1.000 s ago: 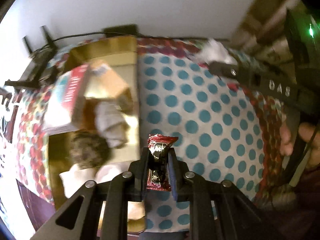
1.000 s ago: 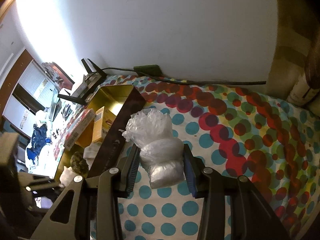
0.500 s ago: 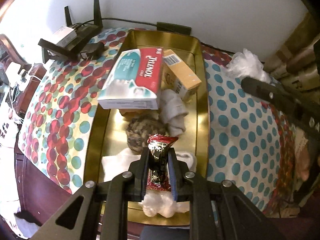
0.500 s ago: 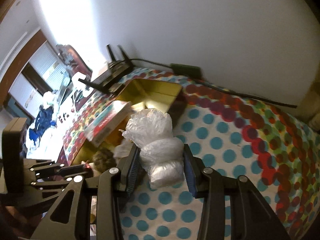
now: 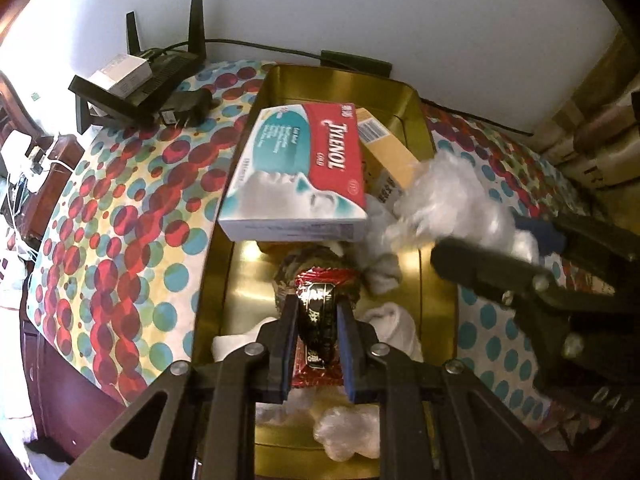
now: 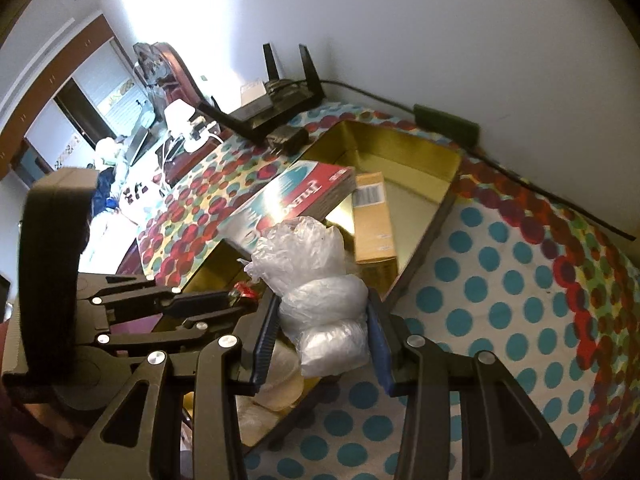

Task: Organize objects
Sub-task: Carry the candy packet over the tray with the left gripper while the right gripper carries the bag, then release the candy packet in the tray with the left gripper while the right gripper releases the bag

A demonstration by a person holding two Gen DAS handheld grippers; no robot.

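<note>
- The left gripper [image 5: 316,322] is pinched tight on a red and black snack packet [image 5: 320,316], which stands upright between the pads, above the middle of the gold tray [image 5: 340,80].
- The right gripper [image 6: 322,330] is partly closed around a knotted clear plastic bag [image 6: 320,284], squeezing its lower bulge; the bag hangs over the tray's near rim, its crumpled top poking up.
- In the tray a red and teal medicine box [image 5: 298,168] lies tilted on the left rim, with a tan carton [image 5: 384,152] just beside it.
- A mottled brown bundle [image 5: 296,268], white cloth [image 5: 394,324] and a small wad of clear plastic [image 5: 348,436] lie on the tray floor.
- The tray sits on a spotted tablecloth [image 5: 132,216]; a black router [image 5: 144,88] stands near the wall beyond it.
</note>
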